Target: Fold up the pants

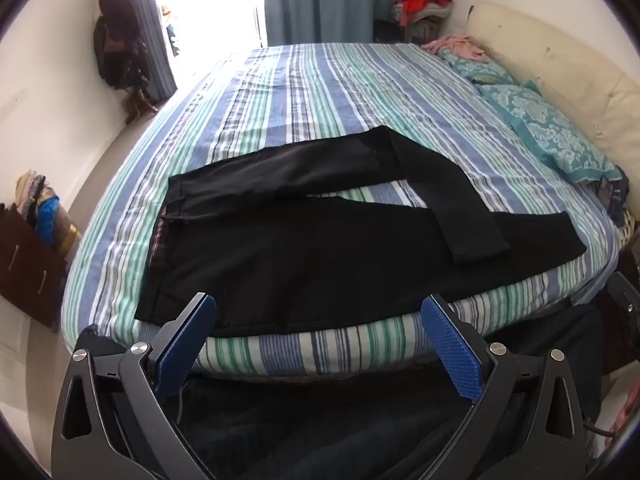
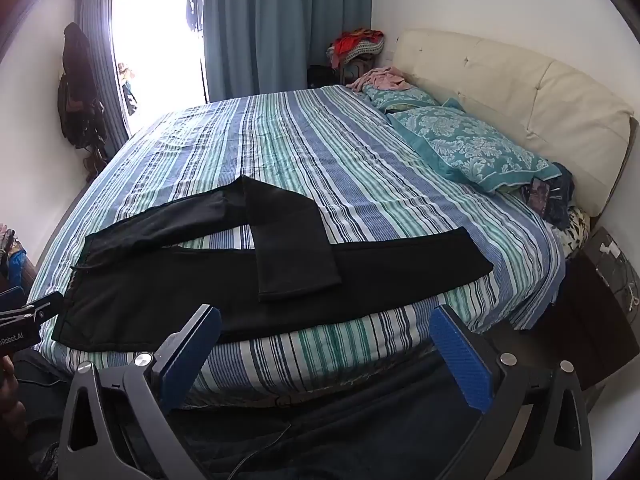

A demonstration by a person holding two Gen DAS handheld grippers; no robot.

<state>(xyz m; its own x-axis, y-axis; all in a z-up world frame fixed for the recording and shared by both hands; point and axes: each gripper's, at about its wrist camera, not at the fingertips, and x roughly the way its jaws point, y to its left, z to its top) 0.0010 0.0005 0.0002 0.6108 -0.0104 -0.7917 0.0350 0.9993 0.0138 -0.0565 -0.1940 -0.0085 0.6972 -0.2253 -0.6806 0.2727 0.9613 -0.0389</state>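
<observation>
Black pants [image 1: 304,256] [image 2: 208,284] lie flat near the front edge of a striped bed [image 1: 320,88] [image 2: 320,152], waist to the left. The near leg runs straight to the right. The far leg is bent back, its cuff end lying across the near leg. My left gripper [image 1: 320,316] hovers open just before the bed edge, over the pants' near hem, nothing between its blue pads. My right gripper [image 2: 326,326] is open too, above the bed edge right of the pants' middle, holding nothing. Part of the left gripper [image 2: 24,316] shows at the left edge of the right wrist view.
Teal patterned pillows [image 2: 472,148] [image 1: 548,128] and a cream headboard [image 2: 520,84] are at the right. A pink garment [image 2: 380,78] lies at the far corner. A dark nightstand [image 2: 596,292] stands at the right, a dresser [image 1: 28,264] at the left. Curtains and a bright window are behind.
</observation>
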